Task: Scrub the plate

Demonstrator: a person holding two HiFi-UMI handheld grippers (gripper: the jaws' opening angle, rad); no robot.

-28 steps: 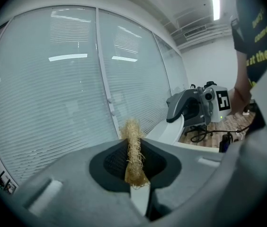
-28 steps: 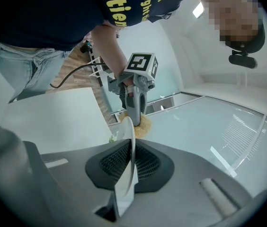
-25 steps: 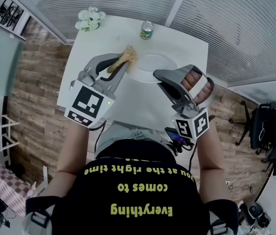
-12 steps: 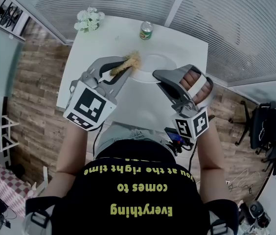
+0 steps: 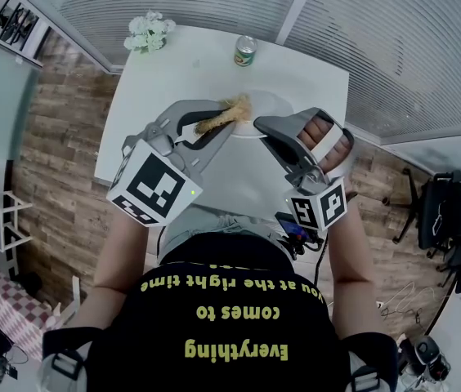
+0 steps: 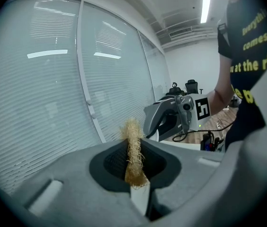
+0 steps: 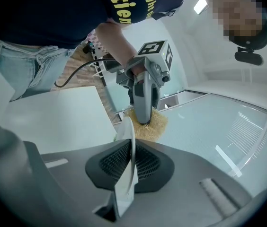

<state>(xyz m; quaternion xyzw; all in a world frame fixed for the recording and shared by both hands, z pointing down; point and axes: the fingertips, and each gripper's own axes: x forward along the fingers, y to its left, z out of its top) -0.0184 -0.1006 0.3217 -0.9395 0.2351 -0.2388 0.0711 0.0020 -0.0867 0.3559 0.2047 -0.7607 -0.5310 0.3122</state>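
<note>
1. Head view is showing the left gripper [image 5: 221, 126] sitting further right than a second ago. Its straw-coloured scrubber [image 5: 229, 113] was hanging at the left rim of the plate [image 5: 270, 103] and is now reaching in over the plate's face, close to the right gripper [image 5: 265, 126].
2. The right gripper is keeping its place at the plate's near rim, so only the scrubbing hand is travelling.
3. Judging from that, a stroke across the plate is under way and the scrubbing is far from finished. One hand is steadying the dish while the other is sweeping.
4. Left gripper view is showing the jaws clenched on the scrubber, with its frayed fibres poking out past the tips.
5. Right gripper view is showing the jaws pinching the plate's thin rim, which is running edge-on between the pads.
6. The plate is sitting on the white table [image 5: 173, 72], near the middle and ahead of the person, with a can [image 5: 246, 51] and a bunch of flowers [image 5: 149, 31] standing well apart behind it.
7. It is looking white, smooth and shallow, with no dirt showing. The grippers are covering much of it, so it is probably resting flat, though it may be tipped slightly.
</note>
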